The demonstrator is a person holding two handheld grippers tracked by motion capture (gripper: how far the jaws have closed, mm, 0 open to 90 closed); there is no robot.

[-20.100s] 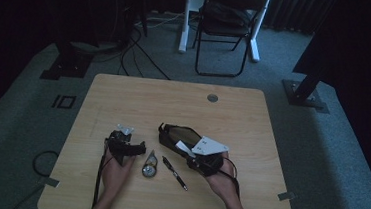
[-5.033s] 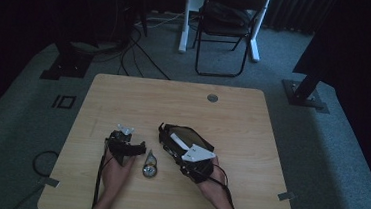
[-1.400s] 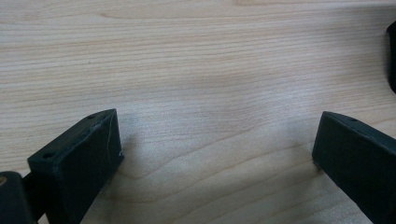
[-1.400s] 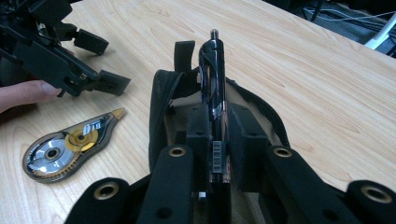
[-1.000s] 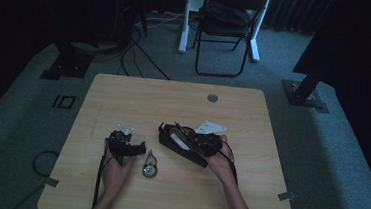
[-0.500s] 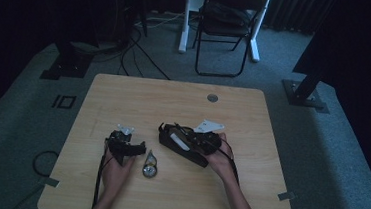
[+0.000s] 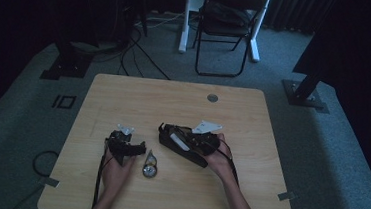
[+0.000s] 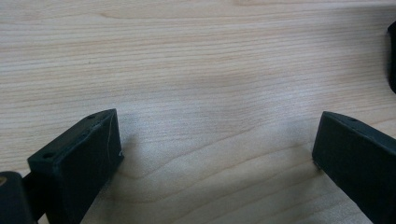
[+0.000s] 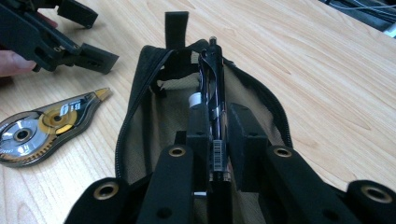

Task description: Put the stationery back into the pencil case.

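Pen (image 9: 215,100) is clamped in right gripper (image 9: 216,140) jaws, tip inside the open pencil case (image 9: 154,116) at desk (image 7: 139,96) centre. Should be lowered clear of zipper before release. Left gripper (image 8: 215,154) jaws wide, empty; correction tape (image 9: 44,126) left beside case.

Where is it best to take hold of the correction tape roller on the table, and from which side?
Probably from above, across the wide round body of the correction tape roller: it lies flat, and its pointed tip is too thin. The open left gripper is nearest.
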